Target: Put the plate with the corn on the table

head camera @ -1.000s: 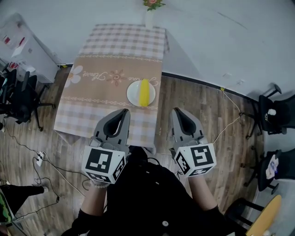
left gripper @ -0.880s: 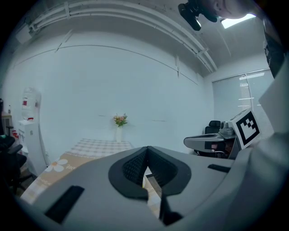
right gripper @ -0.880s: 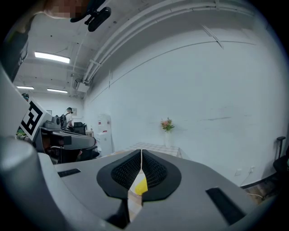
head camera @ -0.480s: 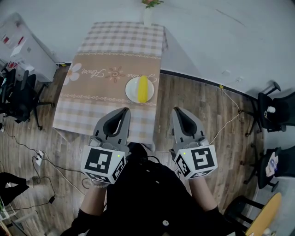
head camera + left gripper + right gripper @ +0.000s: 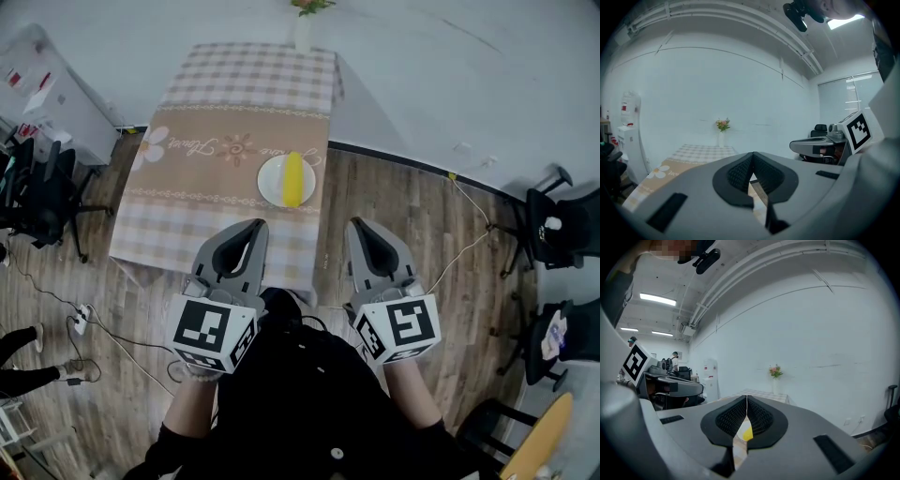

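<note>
1. Yellow corn lies on the white plate, which sits on the checked worktop near its right edge. The plate is well apart from the left gripper and the right gripper. The corn's long axis runs away from the person, toward the vase at the far end.
2. Left gripper view: the fingers are closed on nothing.
3. Right gripper view: the fingers are closed and empty, and a sliver of corn shows through the gap beneath them.
4. Judgement: the placing looks done, so the best move is to hold both grippers back and leave the plate alone.
</note>
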{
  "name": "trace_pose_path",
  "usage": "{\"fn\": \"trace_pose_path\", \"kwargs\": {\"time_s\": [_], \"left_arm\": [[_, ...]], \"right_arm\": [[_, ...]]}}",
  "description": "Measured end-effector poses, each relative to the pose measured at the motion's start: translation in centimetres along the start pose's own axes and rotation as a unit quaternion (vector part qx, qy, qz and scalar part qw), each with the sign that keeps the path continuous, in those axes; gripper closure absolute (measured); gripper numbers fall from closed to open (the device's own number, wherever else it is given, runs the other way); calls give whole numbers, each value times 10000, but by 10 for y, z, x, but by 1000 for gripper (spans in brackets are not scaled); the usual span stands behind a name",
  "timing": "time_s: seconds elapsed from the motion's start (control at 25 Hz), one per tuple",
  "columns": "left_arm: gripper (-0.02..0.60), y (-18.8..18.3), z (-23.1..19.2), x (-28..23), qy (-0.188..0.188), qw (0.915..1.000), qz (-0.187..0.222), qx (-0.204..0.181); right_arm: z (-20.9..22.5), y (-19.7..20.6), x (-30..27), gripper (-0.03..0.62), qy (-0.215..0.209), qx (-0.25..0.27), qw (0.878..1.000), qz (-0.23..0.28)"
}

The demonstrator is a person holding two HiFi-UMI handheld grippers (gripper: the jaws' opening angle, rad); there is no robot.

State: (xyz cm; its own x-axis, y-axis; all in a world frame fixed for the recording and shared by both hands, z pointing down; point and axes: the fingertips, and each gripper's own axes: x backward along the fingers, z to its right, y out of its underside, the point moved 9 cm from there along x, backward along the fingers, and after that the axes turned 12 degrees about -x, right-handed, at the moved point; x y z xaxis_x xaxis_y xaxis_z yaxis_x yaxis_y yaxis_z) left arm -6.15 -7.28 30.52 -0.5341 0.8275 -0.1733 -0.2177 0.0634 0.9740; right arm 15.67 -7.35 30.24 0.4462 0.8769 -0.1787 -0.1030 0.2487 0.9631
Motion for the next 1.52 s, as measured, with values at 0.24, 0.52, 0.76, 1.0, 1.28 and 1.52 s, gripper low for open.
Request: {"fn": "trace_pose_path", "kwargs": {"time_s": [0.24, 0.52, 0.76, 1.0, 1.28, 1.52], "left_arm": [[568, 1, 1, 0, 3, 10000, 2, -8], [568, -1, 5, 3, 4, 10000, 20, -71], [568, -2, 7, 2, -1, 10000, 20, -50], [568, -4, 8, 1, 17, 10000, 22, -49], [568, -3, 7, 2, 5, 10000, 17, -39], [568, -1, 6, 2, 14, 10000, -3, -29]], "right_arm": [[-2, 1, 0, 551, -29, 30, 10000, 0], [-1, 2, 5, 551, -37, 51, 10000, -8], [-1, -1, 7, 553, -87, 21, 10000, 16], [-3, -3, 8, 553, -130, 67, 9999, 45], [-5, -2, 7, 553, -157, 105, 9998, 13], [-6, 0, 5, 553, -157, 76, 9998, 0]]}}
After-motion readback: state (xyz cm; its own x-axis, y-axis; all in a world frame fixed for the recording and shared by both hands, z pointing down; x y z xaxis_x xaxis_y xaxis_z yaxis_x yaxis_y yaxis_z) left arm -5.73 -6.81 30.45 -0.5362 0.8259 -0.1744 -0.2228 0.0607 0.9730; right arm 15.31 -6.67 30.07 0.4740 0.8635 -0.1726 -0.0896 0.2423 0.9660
